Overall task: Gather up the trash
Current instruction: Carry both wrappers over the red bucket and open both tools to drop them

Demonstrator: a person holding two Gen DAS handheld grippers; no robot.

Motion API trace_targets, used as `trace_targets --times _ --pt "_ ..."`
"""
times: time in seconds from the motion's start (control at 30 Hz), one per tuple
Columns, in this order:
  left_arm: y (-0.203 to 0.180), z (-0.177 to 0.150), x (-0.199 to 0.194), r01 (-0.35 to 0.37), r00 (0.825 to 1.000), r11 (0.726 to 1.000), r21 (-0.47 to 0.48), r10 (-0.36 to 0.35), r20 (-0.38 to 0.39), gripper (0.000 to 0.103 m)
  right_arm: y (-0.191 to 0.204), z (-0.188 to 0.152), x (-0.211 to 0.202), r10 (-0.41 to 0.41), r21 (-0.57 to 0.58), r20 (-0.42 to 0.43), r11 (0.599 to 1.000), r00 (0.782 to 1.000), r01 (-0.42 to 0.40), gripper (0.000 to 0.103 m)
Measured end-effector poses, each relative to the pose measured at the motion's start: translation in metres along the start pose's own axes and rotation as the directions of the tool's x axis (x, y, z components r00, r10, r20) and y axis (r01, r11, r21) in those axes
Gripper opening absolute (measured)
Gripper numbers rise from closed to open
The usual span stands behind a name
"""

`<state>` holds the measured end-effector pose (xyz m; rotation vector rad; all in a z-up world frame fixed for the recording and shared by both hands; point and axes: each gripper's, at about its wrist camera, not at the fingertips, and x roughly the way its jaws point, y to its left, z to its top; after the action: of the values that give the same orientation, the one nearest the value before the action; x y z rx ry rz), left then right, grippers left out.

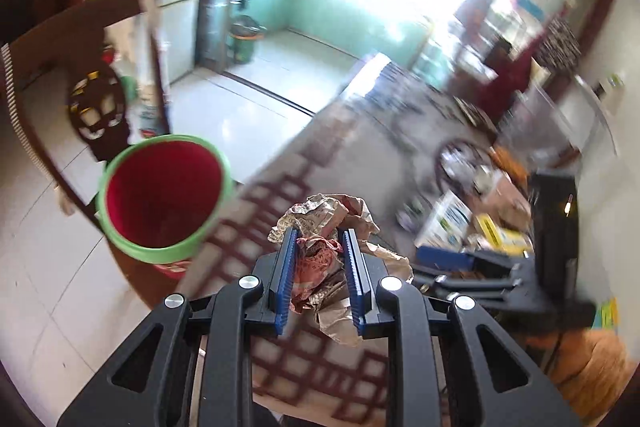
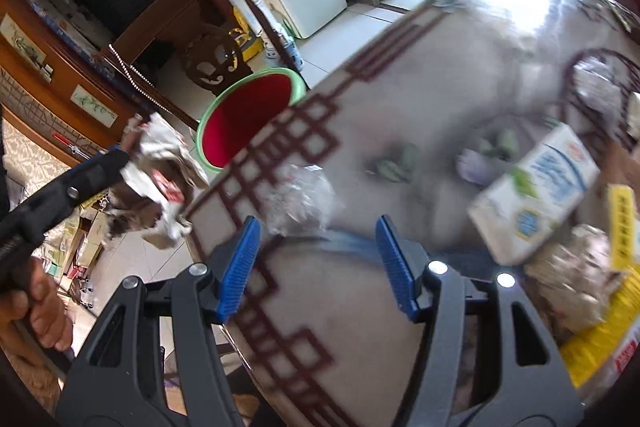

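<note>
Left hand-held gripper [image 1: 319, 239] clamped on a wad of crumpled paper [image 1: 326, 217], held above the desk [image 1: 256, 211] edge, near a red bin [image 1: 164, 195] with a green rim standing on the floor just beside the desk. Right hand-held gripper [image 2: 318, 239] spread wide, gripping nothing, over the desk with a crumpled clear wrapper [image 2: 298, 201] just ahead of its fingers. Milk carton [image 2: 536, 195] lying further right.
</note>
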<state>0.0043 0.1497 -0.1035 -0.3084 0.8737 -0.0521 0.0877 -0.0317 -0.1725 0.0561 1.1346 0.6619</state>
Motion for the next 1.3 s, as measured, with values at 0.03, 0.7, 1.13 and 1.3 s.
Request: trace_targets --times 0.03,0.7,1.13,1.3 --pt "0.005 0.002 -0.001 -0.010 1.000 1.000 -0.011 0.011 0.005 0.021 0.005 0.002 0.004 0.001 -0.007 -0.001 1.000 1.000 -0.001 0.058" --pt "0.129 0.067 0.048 -0.060 0.998 0.995 -0.084 0.057 -0.033 0.022 0.052 0.061 0.037 0.000 0.058 0.049 0.998 0.999 -0.003 0.009" --pt "0.196 0.080 0.076 -0.183 0.983 0.964 -0.193 0.175 -0.060 0.056 0.113 0.121 0.121 0.068 -0.024 -0.040 0.997 0.997 -0.069 0.035" --pt "0.199 0.082 0.080 -0.163 0.986 0.966 -0.200 0.152 -0.069 0.062 0.112 0.122 0.111 0.004 -0.002 0.009 1.000 1.000 -0.004 0.056"
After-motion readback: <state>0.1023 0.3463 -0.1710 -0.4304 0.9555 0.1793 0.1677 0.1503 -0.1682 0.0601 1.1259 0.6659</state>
